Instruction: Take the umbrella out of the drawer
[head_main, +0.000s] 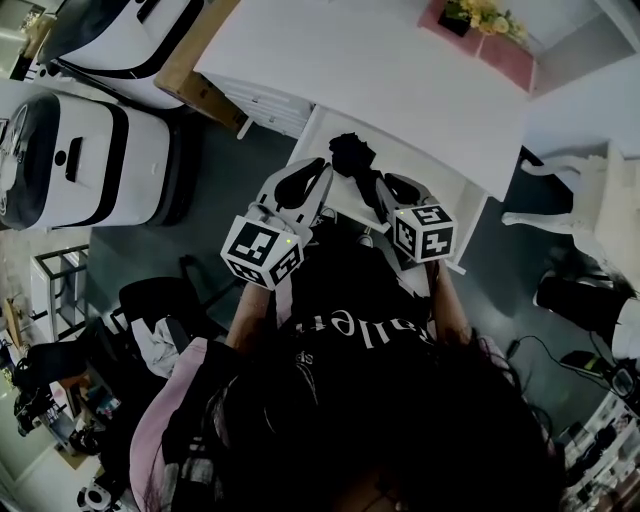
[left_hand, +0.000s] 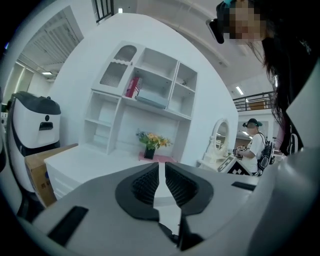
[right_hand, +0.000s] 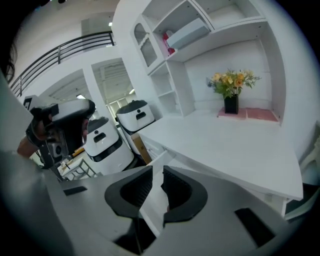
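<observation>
The left claw (left_hand: 161, 172) is closed, its ribbed pads almost meeting with nothing between them. The right claw (right_hand: 156, 175) is closed too and holds nothing. Both hang over the open drawer (head_main: 345, 205) under the white worktop (head_main: 380, 70). The black umbrella (head_main: 352, 155) lies in the drawer, between the two claws' tips and just beyond them.

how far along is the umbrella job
Done: the drawer is pulled open, with the black umbrella lying in it. In hand: nothing; the left gripper and right gripper hover over the drawer, both shut and empty. Left: open a gripper, grasp the umbrella and lift it out.
</observation>
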